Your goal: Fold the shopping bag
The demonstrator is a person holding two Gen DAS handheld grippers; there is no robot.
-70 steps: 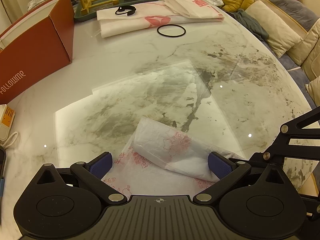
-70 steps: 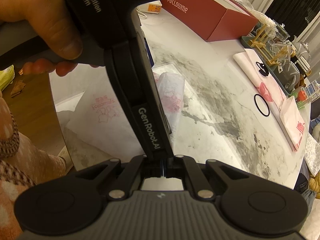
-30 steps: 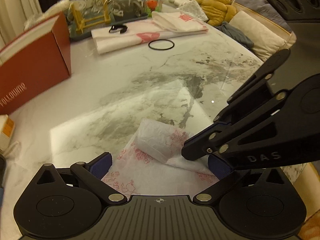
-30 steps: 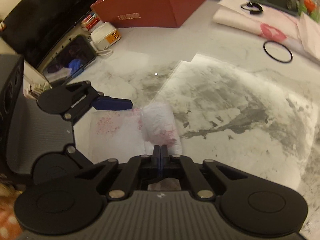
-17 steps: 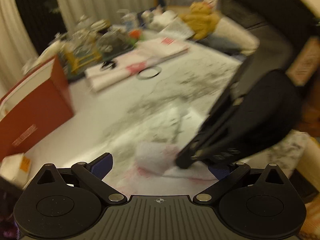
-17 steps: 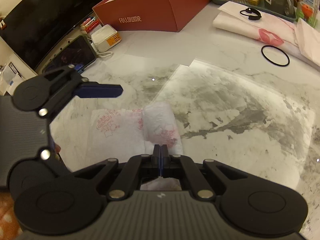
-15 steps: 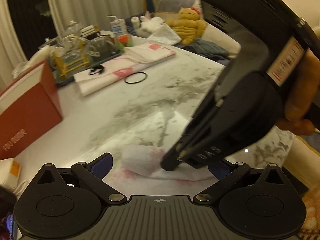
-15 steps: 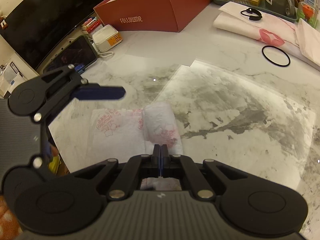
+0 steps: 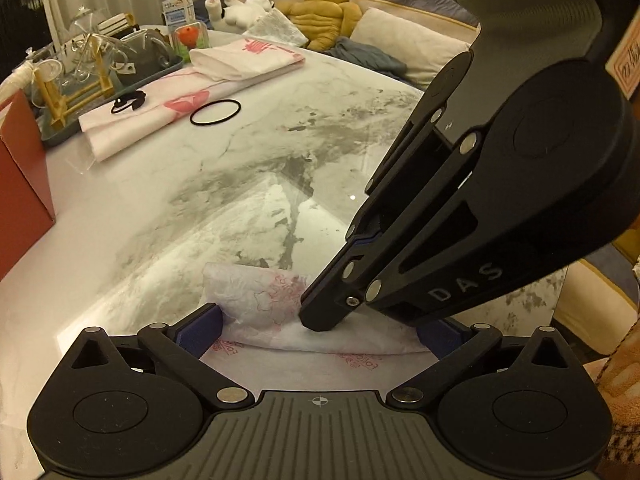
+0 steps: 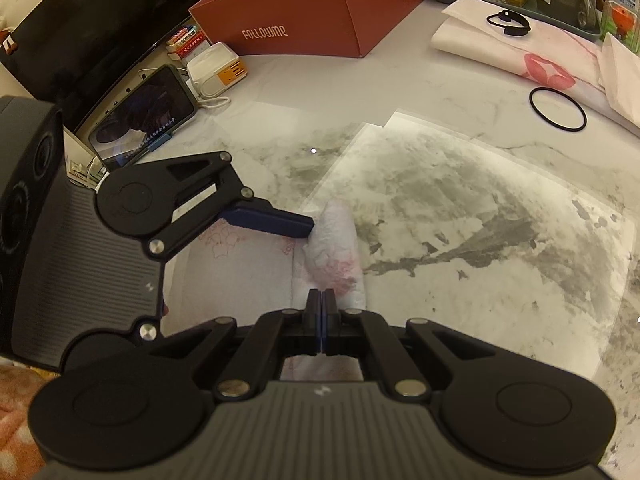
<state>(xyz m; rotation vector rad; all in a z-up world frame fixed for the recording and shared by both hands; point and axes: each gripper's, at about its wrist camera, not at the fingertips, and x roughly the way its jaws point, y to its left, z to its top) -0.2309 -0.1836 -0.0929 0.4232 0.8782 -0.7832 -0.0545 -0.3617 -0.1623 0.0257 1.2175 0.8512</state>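
Observation:
A thin white shopping bag point(image 9: 256, 296) with pink print lies at the near edge of the marble table point(image 9: 200, 184), its far part rolled into a tube point(image 10: 334, 248) and its near part flat. My left gripper point(image 9: 318, 334) is open, with a blue pad at each end of the roll; in the right wrist view one of its fingers point(image 10: 272, 218) touches the roll's end. My right gripper point(image 9: 324, 318) presses its tips down on the roll. Its jaws point(image 10: 321, 300) are just beginning to part, and I see nothing between them.
A red box point(image 10: 300, 12) stands at the back left, with a phone point(image 10: 144, 116) and a white charger point(image 10: 216, 68) beside it. Folded bags point(image 9: 160, 108), a black ring point(image 9: 215, 112) and a tray of glassware point(image 9: 92, 80) sit at the far side. A sofa with plush toys point(image 9: 324, 12) lies beyond the table.
My left gripper has rolled and come down close to the bag, so its pads now flank the roll. The right gripper stays on the roll in the same spot.

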